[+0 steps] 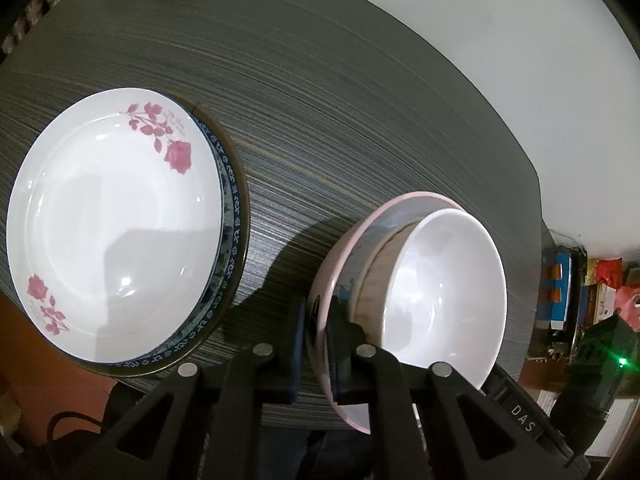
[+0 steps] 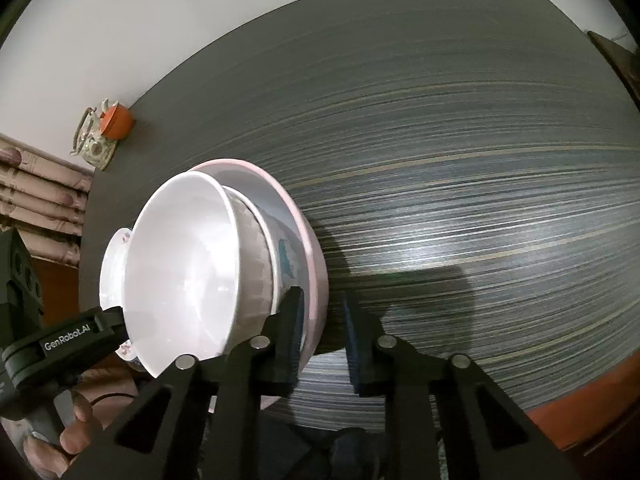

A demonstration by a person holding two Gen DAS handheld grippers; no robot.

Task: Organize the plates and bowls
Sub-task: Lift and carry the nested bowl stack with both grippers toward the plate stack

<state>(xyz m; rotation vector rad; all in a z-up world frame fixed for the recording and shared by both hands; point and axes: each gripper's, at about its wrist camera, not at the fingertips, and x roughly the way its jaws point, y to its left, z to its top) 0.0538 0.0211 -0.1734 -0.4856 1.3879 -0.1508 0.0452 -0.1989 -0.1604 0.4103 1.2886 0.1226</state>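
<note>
My left gripper (image 1: 318, 344) pinches the pink bowl (image 1: 320, 280), my right (image 2: 322, 340) seemingly loose astride its rim, plates (image 1: 112, 224) beside.

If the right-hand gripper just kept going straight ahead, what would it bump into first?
Probably the pink bowl: its rim already sits between the right gripper fingers. Beyond it lies only bare striped table, though depth is unclear.

White bowl (image 1: 444, 292) nests in pink-rimmed bowl (image 1: 340, 256), lower right of frame. Rose-patterned plate (image 1: 116, 228) lies stacked on blue-rimmed plate (image 1: 232, 216), left.
</note>
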